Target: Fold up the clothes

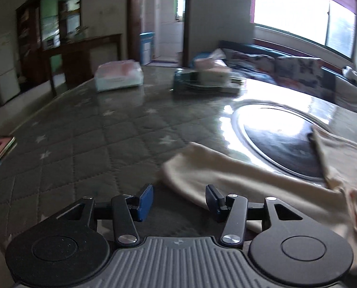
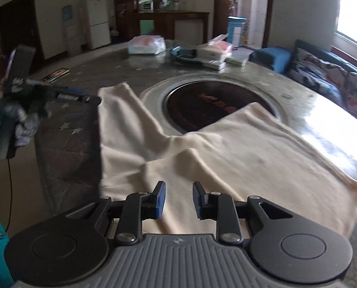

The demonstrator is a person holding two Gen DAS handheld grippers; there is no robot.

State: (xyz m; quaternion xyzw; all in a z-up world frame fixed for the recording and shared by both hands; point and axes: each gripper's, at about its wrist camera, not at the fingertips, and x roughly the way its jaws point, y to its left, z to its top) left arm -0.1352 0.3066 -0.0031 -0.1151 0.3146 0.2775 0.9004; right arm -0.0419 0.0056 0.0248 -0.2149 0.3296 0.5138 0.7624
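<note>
- The counter (image 2: 310,100) was a large round table under a grey quilted cover printed with stars; a glossy clear sheet lay over it and threw strong glare from the window.
- The recessed cooktop (image 2: 209,110) sat in the counter's middle, a dark disc within a metal ring.
- The cream garment (image 2: 226,158) lay spread at the near side of the counter, rumpled at its centre. Its two far ends reached toward the cooktop, the right one lying over the ring's edge. Its near edge ran under the right tongs, apparently at the counter's rim.
- Packs of tissues (image 1: 118,75) and stacked boxes (image 2: 212,52) stood at the far side, well apart from the garment.
- The left tongs (image 1: 179,200) were spread, nothing between the pads, just beside the garment's left end.
- The right tongs (image 2: 179,198) stood narrowly parted above the cloth, pinching nothing.
- Risk, judged: the glossy sheet would let the garment slide off the rim if one side were pulled alone.
- Risk, judged: the central rumple would be trapped in any fold unless smoothed.
- Risk, judged: the narrow right gap could miss or take only one layer.
</note>
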